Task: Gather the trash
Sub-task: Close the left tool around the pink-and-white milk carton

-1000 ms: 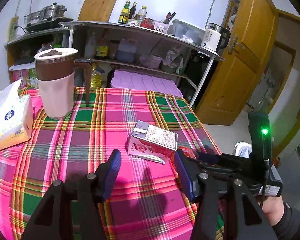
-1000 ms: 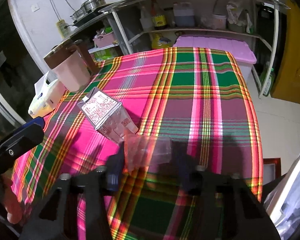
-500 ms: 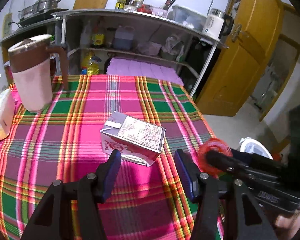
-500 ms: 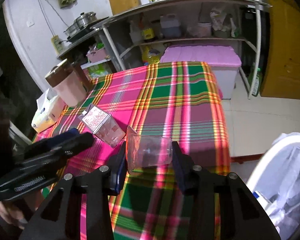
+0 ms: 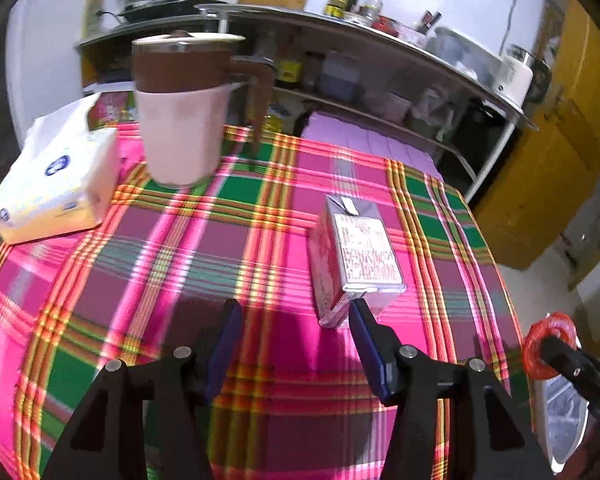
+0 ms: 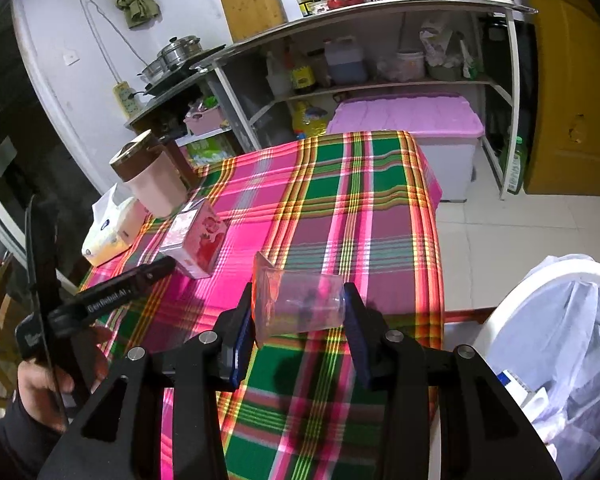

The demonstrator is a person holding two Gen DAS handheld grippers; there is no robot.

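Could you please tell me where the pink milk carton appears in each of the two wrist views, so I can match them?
Left wrist view: the pink milk carton lies right of centre, just beyond the open left claw.
Right wrist view: the pink milk carton sits left of centre, beyond the clear plastic cup held in the right claw.
Shared landmark: the brown-lidded pink jug behind the carton.

A: What trash do we see?
B: Clear plastic cup [image 6: 300, 304], on its side, mouth to the left, up off the bench betw. the right tool's [image 6: 298, 312] pads.
A: Other?
B: Pink-and-white carton [image 5: 354, 258], lying flat on the bench, printed label up, mid-cloth. We also see a white lined bin [image 6: 548, 344] off the bench's right edge w/ scraps inside.
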